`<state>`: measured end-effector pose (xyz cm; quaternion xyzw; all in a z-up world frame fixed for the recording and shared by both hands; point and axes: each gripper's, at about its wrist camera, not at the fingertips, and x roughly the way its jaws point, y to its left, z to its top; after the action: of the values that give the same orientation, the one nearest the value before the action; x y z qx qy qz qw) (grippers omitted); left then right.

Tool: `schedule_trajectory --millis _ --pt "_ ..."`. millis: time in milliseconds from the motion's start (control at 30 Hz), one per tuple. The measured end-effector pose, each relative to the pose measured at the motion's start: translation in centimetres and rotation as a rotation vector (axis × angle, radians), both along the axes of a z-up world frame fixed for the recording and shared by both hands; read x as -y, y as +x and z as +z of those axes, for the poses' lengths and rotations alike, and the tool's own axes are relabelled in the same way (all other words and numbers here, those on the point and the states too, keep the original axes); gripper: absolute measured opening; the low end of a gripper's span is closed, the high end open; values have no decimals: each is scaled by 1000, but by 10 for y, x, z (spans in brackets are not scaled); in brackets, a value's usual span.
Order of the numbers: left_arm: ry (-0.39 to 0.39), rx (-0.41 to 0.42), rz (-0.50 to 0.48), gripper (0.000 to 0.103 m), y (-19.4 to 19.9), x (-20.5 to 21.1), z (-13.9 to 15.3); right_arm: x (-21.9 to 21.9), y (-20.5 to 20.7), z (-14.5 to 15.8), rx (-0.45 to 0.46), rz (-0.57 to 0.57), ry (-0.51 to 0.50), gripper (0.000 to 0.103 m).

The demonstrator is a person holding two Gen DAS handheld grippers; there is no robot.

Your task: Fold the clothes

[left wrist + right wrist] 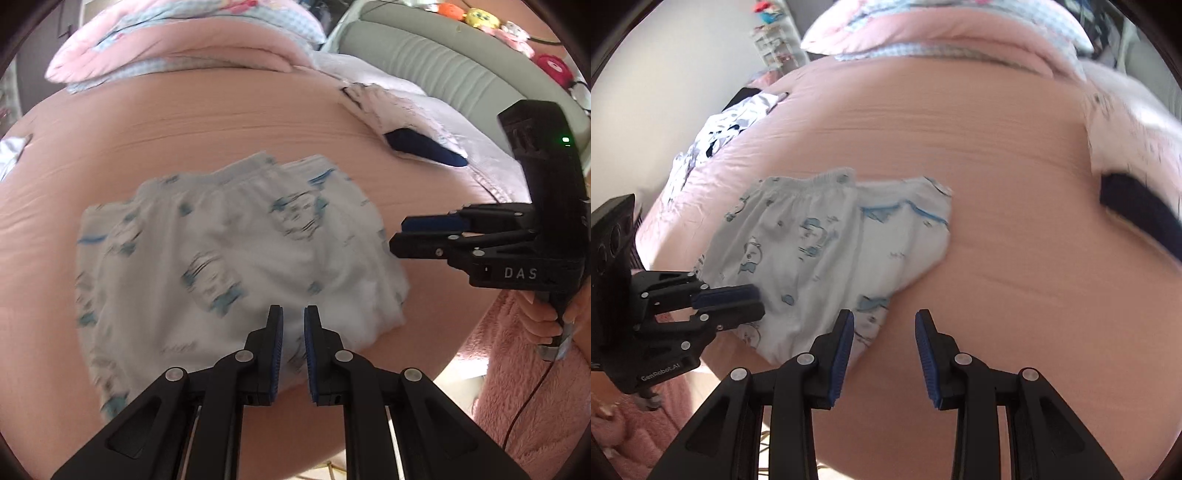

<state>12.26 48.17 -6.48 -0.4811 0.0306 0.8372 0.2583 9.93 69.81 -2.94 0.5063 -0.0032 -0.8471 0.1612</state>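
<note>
White printed shorts lie folded on the pink bed, their print motion-blurred. Left claw, narrowly parted, hovers empty over their near edge; right claw, half-open, holds nothing beside them.

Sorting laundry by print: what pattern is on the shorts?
White shorts with blue cartoon animal prints; clearest in the right wrist view.
</note>
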Motion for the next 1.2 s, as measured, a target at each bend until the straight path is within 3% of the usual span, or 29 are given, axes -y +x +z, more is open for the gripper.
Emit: schedule_trajectory --millis 100,167,233,267,367,500,667,800,867,933,1033,1133,1200 --pt "-44 11 13 10 1 10 -5 14 4 -16 80 65 104 34" --pt "-96 12 33 11 -1 18 -3 18 14 -17 39 96 215 35" --pt "-147 -3 96 10 -2 31 2 5 21 -17 25 57 314 51" --pt "-145 -2 125 10 -2 40 3 -6 21 -15 28 18 320 54" --pt "-44 27 161 10 -1 61 4 -34 20 -3 23 -95 231 53" --pt "-55 24 148 10 0 58 2 -14 25 16 -65 -32 102 54" --pt "-53 37 158 10 -2 71 2 -5 23 -18 72 -3 225 54" --pt "-53 22 228 10 -6 84 10 -60 26 -21 129 -231 264 54" --pt "6 18 267 10 -6 95 15 -74 24 -12 107 -289 123 53" --pt "37 12 294 10 -7 103 18 -67 23 3 11 -278 77 53" --pt "14 42 233 10 -8 95 11 -30 20 11 -85 -164 65 53" --pt "-53 51 191 12 -6 87 2 12 9 -10 -7 -60 76 53" --pt "-141 32 208 16 -7 90 0 12 10 -24 39 -63 183 53"
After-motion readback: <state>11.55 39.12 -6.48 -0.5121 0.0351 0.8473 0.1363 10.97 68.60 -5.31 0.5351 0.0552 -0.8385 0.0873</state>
